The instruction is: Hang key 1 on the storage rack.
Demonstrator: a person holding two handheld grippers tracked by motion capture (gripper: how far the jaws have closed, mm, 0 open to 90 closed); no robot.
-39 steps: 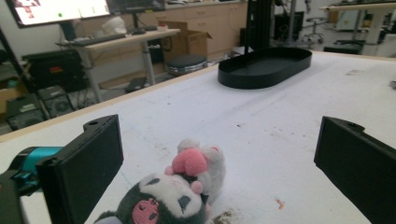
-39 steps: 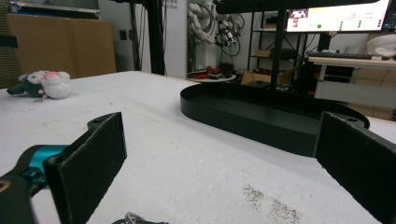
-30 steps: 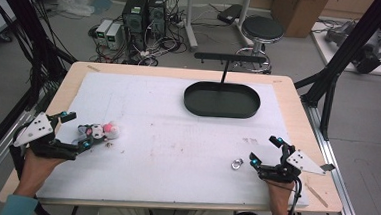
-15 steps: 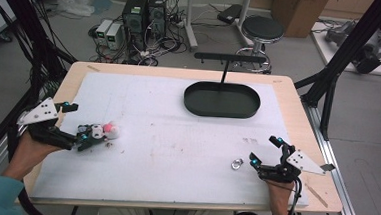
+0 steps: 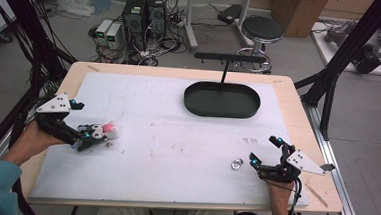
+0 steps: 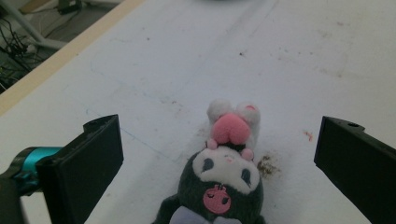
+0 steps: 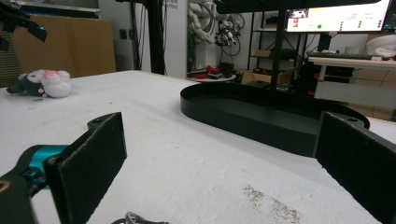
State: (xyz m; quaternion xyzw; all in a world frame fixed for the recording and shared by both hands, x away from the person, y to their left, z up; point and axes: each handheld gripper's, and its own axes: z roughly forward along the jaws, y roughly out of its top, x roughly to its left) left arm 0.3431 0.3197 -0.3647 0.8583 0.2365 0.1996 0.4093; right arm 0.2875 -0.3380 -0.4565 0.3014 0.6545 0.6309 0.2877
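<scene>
There, plush toy [image 6: 223,182] between left claw [image 6: 219,163] jaws.

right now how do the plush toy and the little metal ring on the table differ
The plush toy is soft, dark and white with a pink bow; the metal ring is small, hard and shiny. The plush toy is clearly bigger than the metal ring. The plush toy lies between the open jaws of the left hand-held gripper; the metal ring lies just ahead of the open right hand-held gripper. Both rest unheld on the white table.
</scene>
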